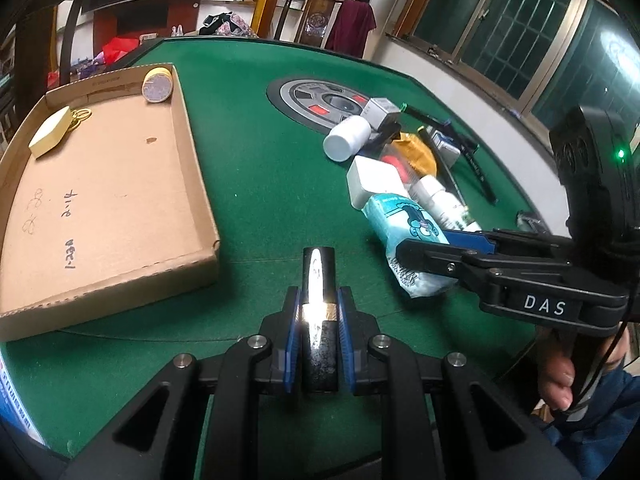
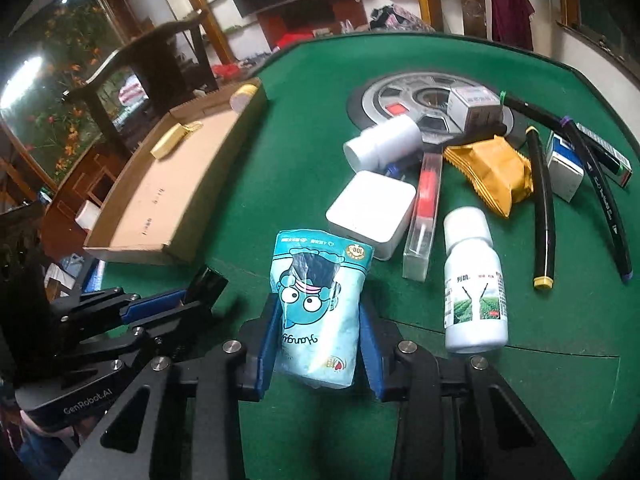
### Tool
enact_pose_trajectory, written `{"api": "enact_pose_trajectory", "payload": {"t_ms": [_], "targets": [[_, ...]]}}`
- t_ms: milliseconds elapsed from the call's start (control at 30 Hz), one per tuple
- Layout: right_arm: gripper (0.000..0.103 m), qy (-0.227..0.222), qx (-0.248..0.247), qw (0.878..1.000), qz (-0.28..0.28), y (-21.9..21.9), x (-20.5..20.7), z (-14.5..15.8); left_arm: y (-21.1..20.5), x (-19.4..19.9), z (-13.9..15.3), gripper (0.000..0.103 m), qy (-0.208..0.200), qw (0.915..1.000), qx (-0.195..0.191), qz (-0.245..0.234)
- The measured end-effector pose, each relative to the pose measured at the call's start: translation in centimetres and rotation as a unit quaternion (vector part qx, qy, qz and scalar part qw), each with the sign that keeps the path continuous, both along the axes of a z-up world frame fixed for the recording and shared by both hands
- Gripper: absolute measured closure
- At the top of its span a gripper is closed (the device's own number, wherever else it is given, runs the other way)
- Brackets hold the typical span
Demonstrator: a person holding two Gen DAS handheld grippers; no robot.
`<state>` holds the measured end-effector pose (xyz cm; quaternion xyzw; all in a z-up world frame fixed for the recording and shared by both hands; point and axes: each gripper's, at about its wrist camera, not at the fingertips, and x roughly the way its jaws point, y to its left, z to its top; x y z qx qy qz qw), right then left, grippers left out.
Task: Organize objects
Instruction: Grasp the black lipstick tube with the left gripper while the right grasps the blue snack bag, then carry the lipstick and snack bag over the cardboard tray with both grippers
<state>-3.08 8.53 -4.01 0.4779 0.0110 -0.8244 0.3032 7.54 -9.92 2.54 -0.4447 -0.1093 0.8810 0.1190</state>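
The left gripper (image 1: pixel 318 312), clamped on a black tube (image 1: pixel 319 320), sits right of the box (image 1: pixel 200 184), while the right gripper (image 2: pixel 320 344) pinches the pouch (image 2: pixel 318 308) lengthwise.

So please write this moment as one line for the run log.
left tool: shut on black tube | right tool: around blue packet, pads touching | cardboard tray: yellow block, round tin

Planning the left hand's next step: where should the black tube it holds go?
Probably carry it left and over the cardboard tray. The left gripper is shut on the black tube, and the tray already holds sorted items.
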Motion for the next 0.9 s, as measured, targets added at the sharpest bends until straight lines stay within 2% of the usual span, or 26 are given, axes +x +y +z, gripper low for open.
{"api": "enact_pose_trajectory", "payload": {"t_ms": [267, 533, 733, 900], "targets": [[0.063, 0.000, -0.009, 1.000, 0.011, -1.2, 0.1, 1.1, -2.0, 1.2, 1.9, 0.086, 0.026, 0.9993, 0.021, 0.016], [0.063, 0.003, -0.011, 0.999, 0.041, -4.5, -0.7, 3.5, -6.7, 2.1, 4.5, 0.086, 0.053, 0.9962, 0.035, 0.059], [0.063, 0.001, -0.011, 0.998, 0.064, -8.8, -3.2, 6.0, -11.0, 0.6, 5.9, 0.086, 0.048, 0.9932, 0.033, 0.100], [0.063, -0.008, -0.009, 0.997, 0.071, -14.1, -6.9, 7.3, -14.0, -2.5, 6.3, 0.086, 0.034, 0.9911, 0.030, 0.125]]}}
